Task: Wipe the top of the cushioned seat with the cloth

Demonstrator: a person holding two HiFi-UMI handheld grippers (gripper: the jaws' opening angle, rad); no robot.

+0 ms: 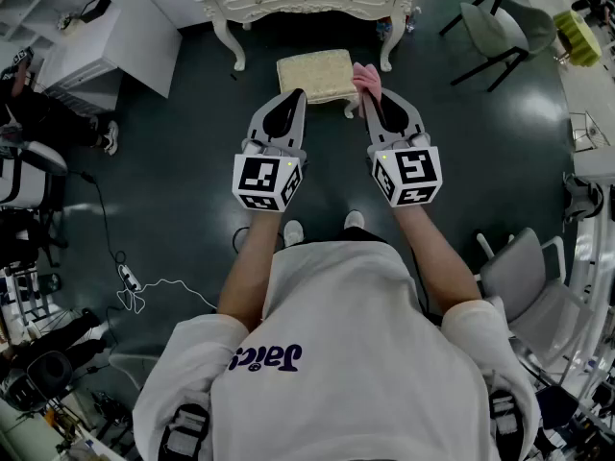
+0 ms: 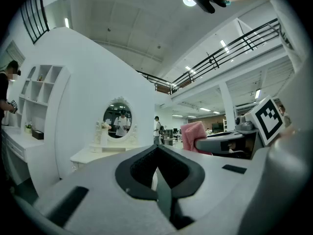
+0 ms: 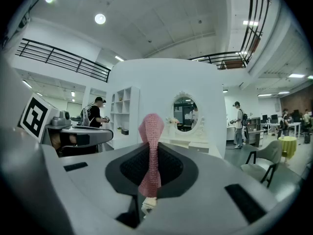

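We hold the right gripper with its jaws clamped on the pink cloth, seen over the right edge of the cushioned seat, while the left gripper is closed on nothing.

Only one print reads — "Jaics", on the white shirt.

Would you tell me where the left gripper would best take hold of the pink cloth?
Probably the bunched end of the cloth standing free beyond the right gripper, approached from the left gripper's side; the right jaws are shut on the rest.
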